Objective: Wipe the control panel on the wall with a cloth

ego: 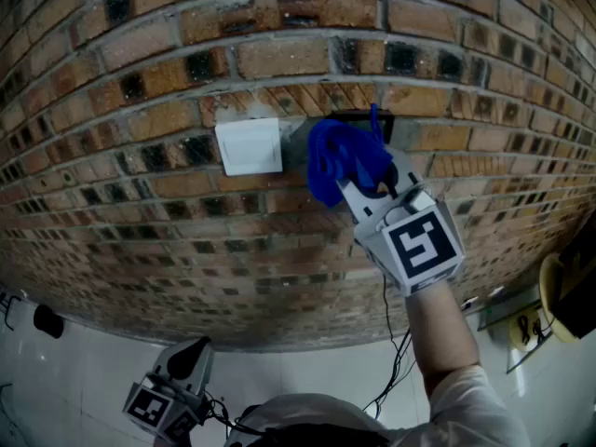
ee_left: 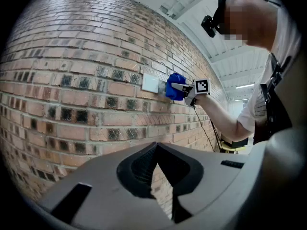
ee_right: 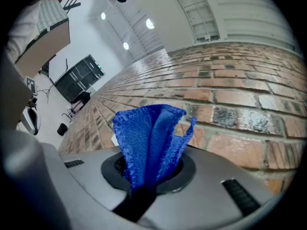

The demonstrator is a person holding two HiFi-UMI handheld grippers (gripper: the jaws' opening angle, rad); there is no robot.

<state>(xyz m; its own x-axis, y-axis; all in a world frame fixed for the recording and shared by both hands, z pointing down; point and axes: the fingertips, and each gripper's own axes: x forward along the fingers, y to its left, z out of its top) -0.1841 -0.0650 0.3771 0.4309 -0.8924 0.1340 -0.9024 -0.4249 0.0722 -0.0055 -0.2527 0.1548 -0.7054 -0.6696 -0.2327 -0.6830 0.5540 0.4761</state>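
A white switch plate (ego: 250,146) is set in the brick wall (ego: 140,82). Just right of it, a dark-framed panel (ego: 376,115) is mostly hidden behind a bunched blue cloth (ego: 343,160). My right gripper (ego: 361,182) is shut on that cloth and holds it against the wall. The right gripper view has the cloth (ee_right: 149,137) standing up out of the closed jaws of my right gripper (ee_right: 149,178), close to the bricks. My left gripper (ego: 175,391) hangs low and away from the wall, shut on nothing. Its own view shows the left gripper (ee_left: 156,150), the plate (ee_left: 150,83) and the cloth (ee_left: 174,92).
A thin cable (ego: 395,357) runs down the wall below the panel. A yellow object (ego: 557,298) stands at the right edge. A dark item (ego: 47,321) lies on the pale floor at the lower left. A forearm (ego: 441,331) reaches up behind the right gripper.
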